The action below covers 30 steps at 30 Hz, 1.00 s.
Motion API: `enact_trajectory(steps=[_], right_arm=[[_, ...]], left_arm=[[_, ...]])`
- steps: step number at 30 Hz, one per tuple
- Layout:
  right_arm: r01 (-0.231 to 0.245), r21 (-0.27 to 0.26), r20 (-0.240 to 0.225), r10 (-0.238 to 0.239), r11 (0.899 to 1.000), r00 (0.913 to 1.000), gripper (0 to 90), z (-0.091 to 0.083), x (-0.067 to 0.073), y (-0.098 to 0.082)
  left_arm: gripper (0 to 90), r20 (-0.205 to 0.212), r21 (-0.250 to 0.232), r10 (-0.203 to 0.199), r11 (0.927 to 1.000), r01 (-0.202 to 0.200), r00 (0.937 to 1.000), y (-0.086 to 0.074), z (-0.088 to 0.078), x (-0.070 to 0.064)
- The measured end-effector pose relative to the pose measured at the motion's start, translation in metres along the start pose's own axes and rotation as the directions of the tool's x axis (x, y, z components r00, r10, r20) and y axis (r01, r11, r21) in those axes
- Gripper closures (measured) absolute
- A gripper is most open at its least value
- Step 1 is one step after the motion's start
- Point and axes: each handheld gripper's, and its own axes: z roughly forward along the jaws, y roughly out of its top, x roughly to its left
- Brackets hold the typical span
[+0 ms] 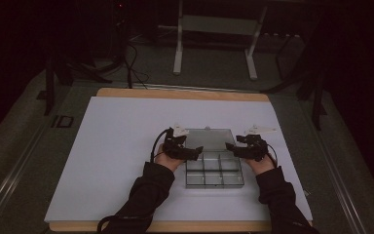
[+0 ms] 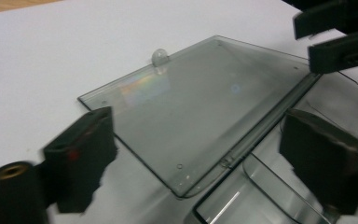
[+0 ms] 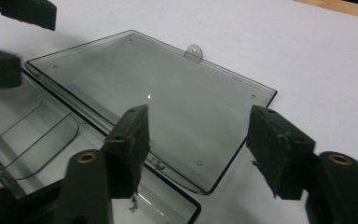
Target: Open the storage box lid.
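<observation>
Tongs on both sides stand spread, gripping nothing: left tongs [image 1: 195,151] and right tongs [image 1: 231,146] flank the clear compartment box [image 1: 214,171], its lid [image 1: 209,138] lying flat open behind on the white surface [image 1: 117,146].

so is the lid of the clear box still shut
No, the lid lies flung open flat on the white sheet, behind the box.

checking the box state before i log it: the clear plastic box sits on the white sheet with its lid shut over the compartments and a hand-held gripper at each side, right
Not quite: the lid is open, folded back flat on the white sheet behind the clear plastic box, whose compartments lie uncovered. The high view shows this, and both gripper views show the lid lying flat. The rest holds: the left hand-held gripper and the right hand-held gripper sit one at each side.
</observation>
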Motion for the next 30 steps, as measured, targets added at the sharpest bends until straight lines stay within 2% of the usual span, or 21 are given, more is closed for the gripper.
enact_trajectory(steps=[1,3,4,6,8,10,15,22,26,30], right_arm=[[-0.003,-0.003,-0.004,0.002,1.0,1.0,33.3,0.0,0.0,0.0],[-0.013,0.0,-0.019,0.013,1.0,0.9997,22.9,0.0,-0.001,0.0],[0.001,0.001,-0.02,-0.001,1.0,0.9998,19.9,0.0,0.0,0.0],[0.005,0.0,-0.013,-0.005,1.0,0.9999,17.0,-0.001,0.001,0.0],[0.026,0.016,-0.032,-0.026,1.0,0.9991,15.4,-0.002,0.002,0.0],[0.027,0.013,-0.037,-0.026,1.0,0.999,15.4,-0.003,0.002,0.0],[0.018,0.011,-0.025,-0.018,1.0,0.9995,15.4,-0.007,0.001,0.001],[0.025,0.018,-0.022,-0.024,1.0,0.9995,15.2,-0.012,0.002,-0.001],[0.026,0.023,-0.023,-0.025,0.999,0.9994,15.3,-0.015,0.002,-0.002],[0.031,0.022,-0.03,-0.031,0.999,0.9991,15.4,-0.025,0.004,-0.005]], left_arm=[[8.0,0.023,-0.001,0.007,1.0,-0.007,0.9997,0.0,0.0,0.0],[2.7,0.038,-0.002,0.011,0.9999,-0.011,0.9992,0.001,-0.001,-0.002],[2.7,0.044,-0.004,0.012,0.9999,-0.011,0.999,0.001,-0.001,-0.002],[2.7,0.043,-0.008,0.023,0.9997,-0.023,0.9988,0.001,-0.001,-0.003],[2.7,0.044,-0.006,0.044,0.999,-0.044,0.998,0.002,-0.002,-0.005],[2.6,0.063,-0.006,0.048,0.9989,-0.047,0.9969,0.003,-0.003,-0.005],[2.6,0.055,0.007,0.071,0.9974,-0.072,0.996,0.002,-0.009,-0.011],[2.6,0.054,0.007,0.077,0.997,-0.077,0.9956,0.0,-0.018,-0.011],[2.6,0.069,-0.001,0.068,0.9977,-0.068,0.9953,-0.002,-0.024,-0.011],[2.6,0.071,-0.003,0.073,0.9974,-0.073,0.9948,-0.005,-0.03,-0.013]])
